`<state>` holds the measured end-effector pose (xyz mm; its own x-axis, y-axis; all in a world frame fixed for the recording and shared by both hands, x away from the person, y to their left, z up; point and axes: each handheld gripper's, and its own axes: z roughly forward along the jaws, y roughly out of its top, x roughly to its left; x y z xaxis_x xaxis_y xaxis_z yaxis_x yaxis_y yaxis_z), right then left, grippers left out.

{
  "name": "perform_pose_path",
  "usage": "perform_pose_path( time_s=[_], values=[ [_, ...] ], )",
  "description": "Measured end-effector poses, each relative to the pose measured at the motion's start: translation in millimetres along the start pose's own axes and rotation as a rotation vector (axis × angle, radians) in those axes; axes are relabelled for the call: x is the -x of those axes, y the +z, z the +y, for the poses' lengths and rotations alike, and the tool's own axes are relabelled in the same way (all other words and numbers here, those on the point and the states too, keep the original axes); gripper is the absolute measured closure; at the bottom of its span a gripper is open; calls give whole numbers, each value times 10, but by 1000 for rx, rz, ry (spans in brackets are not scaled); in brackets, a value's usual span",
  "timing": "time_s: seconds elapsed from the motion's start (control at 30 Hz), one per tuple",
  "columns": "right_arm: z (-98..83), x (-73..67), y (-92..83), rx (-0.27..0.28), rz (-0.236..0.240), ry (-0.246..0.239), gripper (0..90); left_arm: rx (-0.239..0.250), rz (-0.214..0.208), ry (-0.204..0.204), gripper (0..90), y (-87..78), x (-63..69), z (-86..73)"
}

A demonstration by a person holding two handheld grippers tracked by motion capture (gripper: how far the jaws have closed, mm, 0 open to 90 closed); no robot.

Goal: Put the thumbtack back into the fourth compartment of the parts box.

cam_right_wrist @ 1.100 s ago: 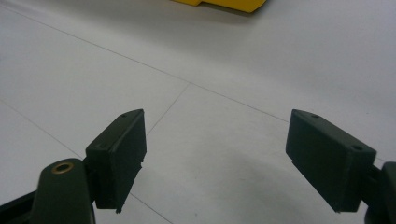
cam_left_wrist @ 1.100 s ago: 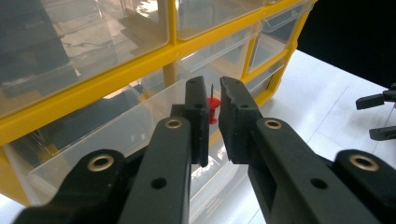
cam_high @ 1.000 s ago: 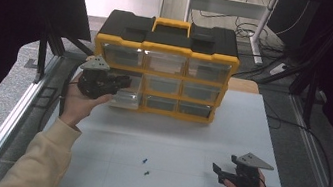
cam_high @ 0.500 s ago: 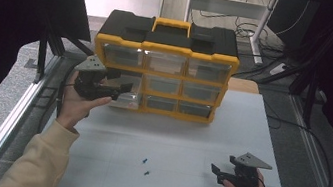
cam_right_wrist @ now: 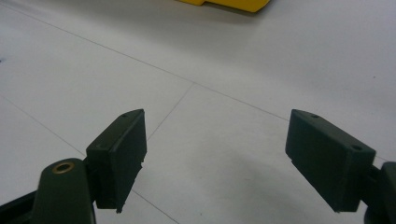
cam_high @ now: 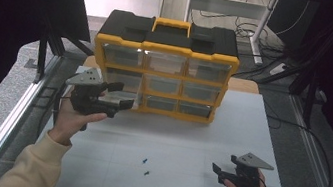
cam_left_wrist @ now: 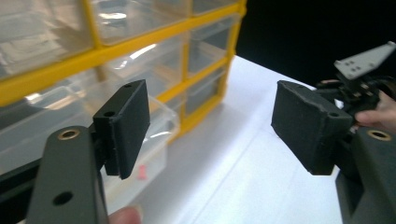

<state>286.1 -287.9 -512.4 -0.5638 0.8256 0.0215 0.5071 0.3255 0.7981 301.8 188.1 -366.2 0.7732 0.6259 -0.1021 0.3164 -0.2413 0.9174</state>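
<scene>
A yellow and black drawer cabinet (cam_high: 167, 48) with clear drawers stands at the back of the white table (cam_high: 183, 136). Its bottom left drawer (cam_high: 125, 98) is pulled out a little; in the left gripper view that drawer (cam_left_wrist: 156, 135) has a small red thing (cam_left_wrist: 142, 172) inside. My left gripper (cam_high: 125, 95) hangs open just in front of it, with nothing between its jaws (cam_left_wrist: 215, 126). My right gripper (cam_high: 225, 164) rests open low over the table's front right, over bare table (cam_right_wrist: 215, 158). Two small screws (cam_high: 145, 166) lie between the hands.
The cabinet takes up the table's back middle. A metal rail (cam_high: 13, 120) runs along the left edge. Dark stands and cables (cam_high: 281, 61) are behind the table. In the left gripper view the other hand's gripper (cam_left_wrist: 366, 70) shows far off at the right.
My left gripper has drawn back a little from the cabinet toward the person, still open. The right gripper has stayed put.
</scene>
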Motion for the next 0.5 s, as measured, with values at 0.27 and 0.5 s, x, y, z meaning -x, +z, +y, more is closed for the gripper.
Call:
perform_pose_path(
  time_s=[0.27,0.5],
  values=[
    [1,0,-7,2,-4,3,207,-47,-23,31,245,69,188,-177],
    [-1,2,-8,5,1,6,207,-75,-39,10,246,136,252,-345]
  ],
)
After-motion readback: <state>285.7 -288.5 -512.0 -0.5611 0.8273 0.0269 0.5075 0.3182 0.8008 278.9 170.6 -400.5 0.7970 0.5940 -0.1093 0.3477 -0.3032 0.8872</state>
